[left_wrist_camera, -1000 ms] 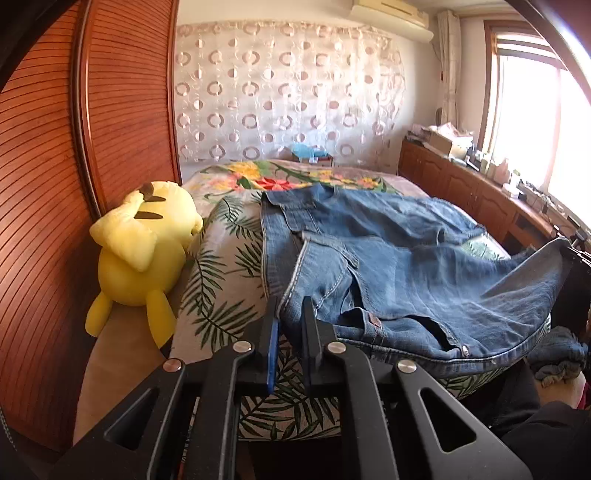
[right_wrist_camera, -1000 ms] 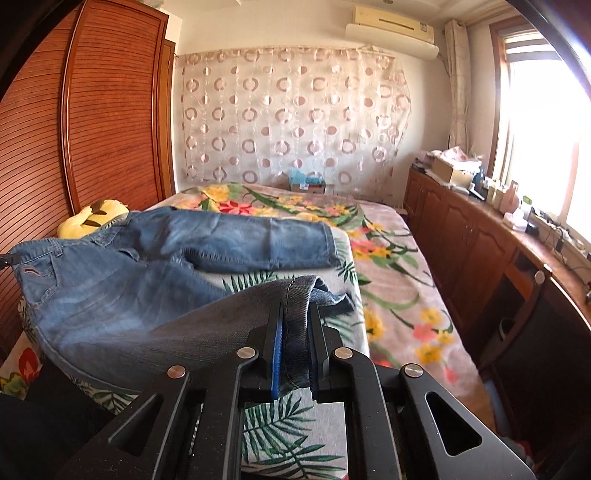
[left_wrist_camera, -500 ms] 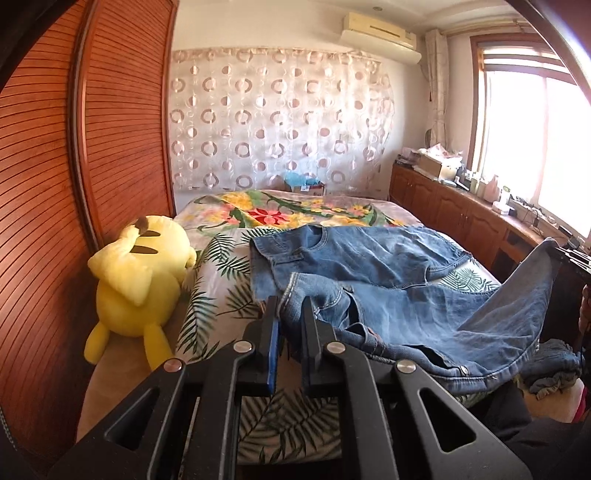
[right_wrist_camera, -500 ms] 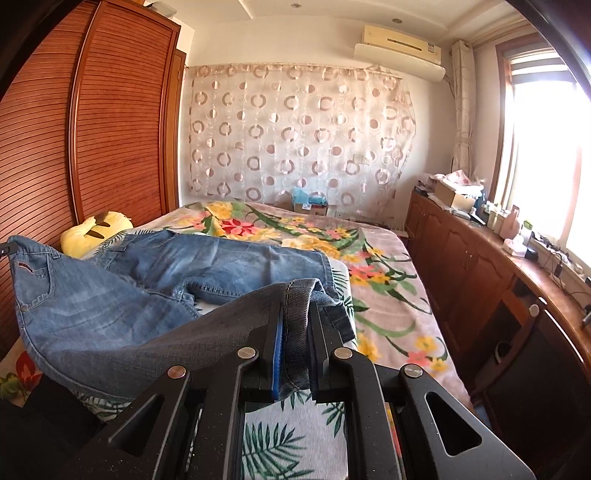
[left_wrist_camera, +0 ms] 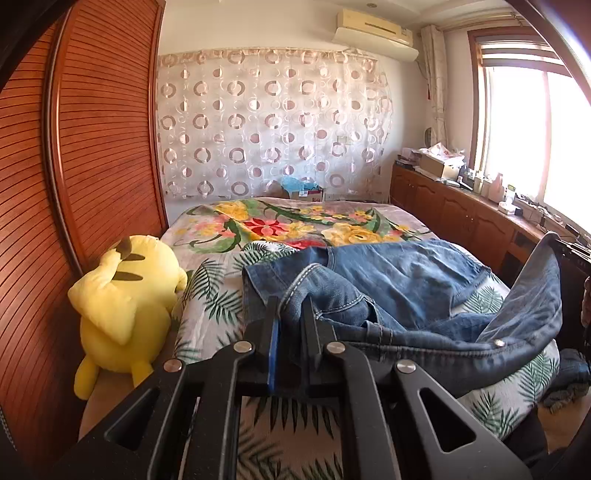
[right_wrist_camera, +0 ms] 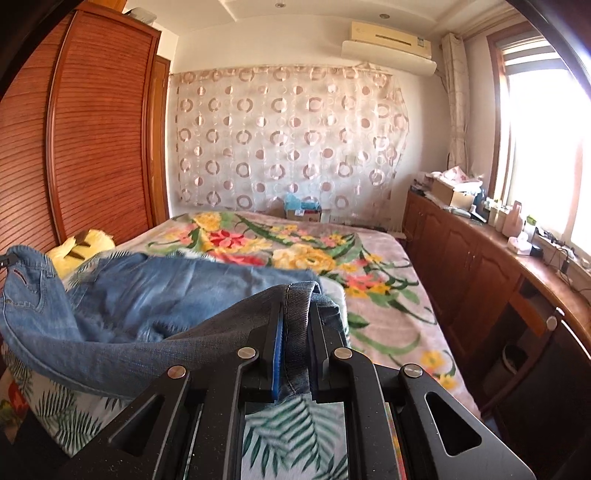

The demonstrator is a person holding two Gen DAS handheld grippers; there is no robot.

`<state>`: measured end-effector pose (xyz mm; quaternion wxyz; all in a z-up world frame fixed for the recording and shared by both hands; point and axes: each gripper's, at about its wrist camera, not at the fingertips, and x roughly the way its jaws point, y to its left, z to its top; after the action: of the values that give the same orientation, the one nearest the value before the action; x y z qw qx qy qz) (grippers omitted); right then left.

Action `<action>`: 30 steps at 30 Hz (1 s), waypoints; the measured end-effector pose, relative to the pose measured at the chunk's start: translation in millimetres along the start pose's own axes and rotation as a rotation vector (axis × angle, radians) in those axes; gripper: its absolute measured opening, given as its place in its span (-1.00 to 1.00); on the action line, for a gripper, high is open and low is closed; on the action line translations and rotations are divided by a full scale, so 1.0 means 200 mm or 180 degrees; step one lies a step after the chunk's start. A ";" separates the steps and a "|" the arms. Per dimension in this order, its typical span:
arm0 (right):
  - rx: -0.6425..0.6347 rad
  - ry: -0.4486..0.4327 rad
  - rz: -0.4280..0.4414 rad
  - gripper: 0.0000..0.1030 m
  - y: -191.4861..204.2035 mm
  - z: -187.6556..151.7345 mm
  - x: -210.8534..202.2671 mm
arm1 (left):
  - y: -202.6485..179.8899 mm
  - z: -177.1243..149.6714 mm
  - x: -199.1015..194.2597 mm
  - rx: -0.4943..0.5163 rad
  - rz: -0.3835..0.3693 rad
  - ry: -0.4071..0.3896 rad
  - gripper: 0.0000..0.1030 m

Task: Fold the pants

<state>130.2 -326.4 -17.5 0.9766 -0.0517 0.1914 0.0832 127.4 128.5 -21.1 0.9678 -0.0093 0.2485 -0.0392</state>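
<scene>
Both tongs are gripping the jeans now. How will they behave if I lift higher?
Likely floppy: the jeans sag between the left tongs and right tongs. Probably fairly heavy, since much of the denim drapes on the bed. The clamped thick hem seems unlikely to slip.

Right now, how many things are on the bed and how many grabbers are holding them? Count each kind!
Jeans: 1
Yellow plush toy: 1
Grippers, left gripper and right gripper, both clamped on the jeans: 2
Total: 4

Yellow plush toy [left_wrist_camera: 125, 295] beside wooden wardrobe [left_wrist_camera: 92, 147], floral bedspread [left_wrist_camera: 295, 225] — circle-patterned curtain [left_wrist_camera: 269, 129] (air conditioner [left_wrist_camera: 373, 27] above)
</scene>
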 end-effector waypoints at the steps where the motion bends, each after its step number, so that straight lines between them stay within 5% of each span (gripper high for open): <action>1: 0.0024 0.0019 0.0009 -0.79 -0.01 0.02 0.04 | 0.00 0.02 0.02 0.0001 -0.0003 -0.0005 -0.80; 16: 0.0102 0.0619 0.0161 -0.79 0.06 0.06 0.64 | 0.03 0.05 0.51 -0.0005 -0.0100 0.0184 -0.80; 24: 0.0184 0.0562 0.0245 -0.20 -0.03 0.14 0.56 | 0.00 0.06 0.58 0.0037 -0.0071 0.0268 -0.80; 30: 0.0249 0.0620 0.0285 -0.14 -0.10 0.05 0.48 | -0.02 0.06 0.59 0.0092 -0.0047 0.0306 -0.80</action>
<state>225.9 -331.4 -42.8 0.9499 -0.0128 0.2907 0.1138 236.7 115.7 -66.7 0.9544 0.0048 0.2941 -0.0503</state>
